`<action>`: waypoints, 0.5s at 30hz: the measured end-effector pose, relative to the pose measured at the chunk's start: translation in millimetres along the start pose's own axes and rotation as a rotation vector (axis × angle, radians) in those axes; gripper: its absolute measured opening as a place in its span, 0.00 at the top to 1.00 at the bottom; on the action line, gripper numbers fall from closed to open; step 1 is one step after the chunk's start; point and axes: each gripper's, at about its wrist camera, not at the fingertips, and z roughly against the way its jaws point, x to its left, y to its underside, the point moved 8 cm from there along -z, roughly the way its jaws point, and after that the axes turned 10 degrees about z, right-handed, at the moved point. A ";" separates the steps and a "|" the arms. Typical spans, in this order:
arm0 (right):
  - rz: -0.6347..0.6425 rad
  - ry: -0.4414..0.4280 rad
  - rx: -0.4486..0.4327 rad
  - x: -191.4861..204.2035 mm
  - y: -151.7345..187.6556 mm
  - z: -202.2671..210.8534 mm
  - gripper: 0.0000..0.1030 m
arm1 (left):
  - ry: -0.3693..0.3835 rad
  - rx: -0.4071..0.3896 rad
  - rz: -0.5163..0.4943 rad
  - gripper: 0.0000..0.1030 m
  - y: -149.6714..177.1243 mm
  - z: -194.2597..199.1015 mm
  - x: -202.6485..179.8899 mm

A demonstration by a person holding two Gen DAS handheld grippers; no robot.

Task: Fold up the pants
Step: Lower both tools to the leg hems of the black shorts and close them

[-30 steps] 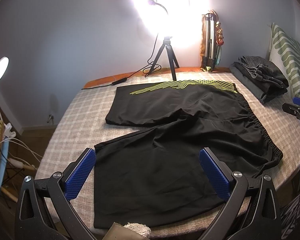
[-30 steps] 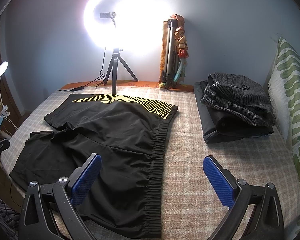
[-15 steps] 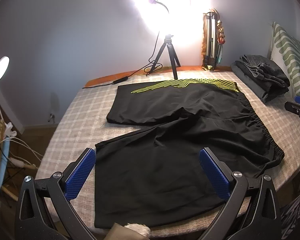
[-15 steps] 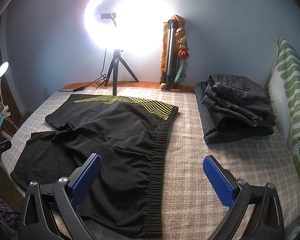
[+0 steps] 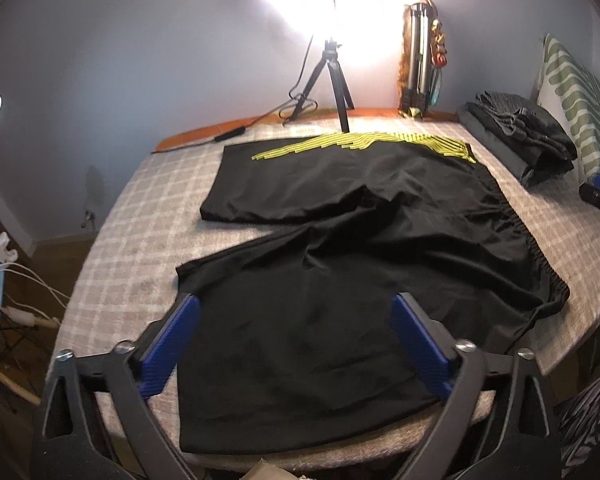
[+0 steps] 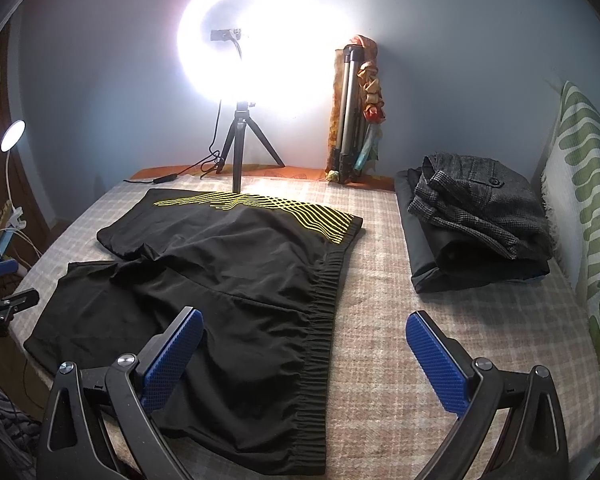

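Two grippers wide open over black shorts (image 6: 220,280) spread flat on a checked bed (image 6: 380,300).

The left gripper (image 5: 296,344) hangs above the near leg, its blue pads (image 5: 168,344) far apart and holding nothing. The right gripper (image 6: 304,360) hovers by the elastic waistband (image 6: 320,320), one pad over the cloth, the other over bare blanket, also empty. The shorts lie with both legs toward the left bed edge and yellow stripes (image 6: 260,208) along the far side. A ring light (image 6: 256,52) on a tripod (image 6: 240,148) stands behind, a folded tripod (image 6: 348,112) leans on the wall beside it, and a clothes pile (image 6: 476,220) sits near a green-patterned pillow (image 6: 584,200).
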 end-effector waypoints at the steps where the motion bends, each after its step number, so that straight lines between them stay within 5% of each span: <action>1: -0.003 0.000 -0.001 -1.0 0.4 1.3 0.00 | 0.006 0.006 0.005 0.11 1.0 -0.7 0.9; 9: 0.023 -0.009 -0.022 -1.9 2.9 10.2 0.04 | 0.088 -0.019 -0.013 0.30 -4.1 2.7 -0.6; 15: 0.105 -0.072 -0.024 9.4 19.0 14.0 0.08 | 0.109 0.033 -0.041 0.50 3.4 -2.0 14.8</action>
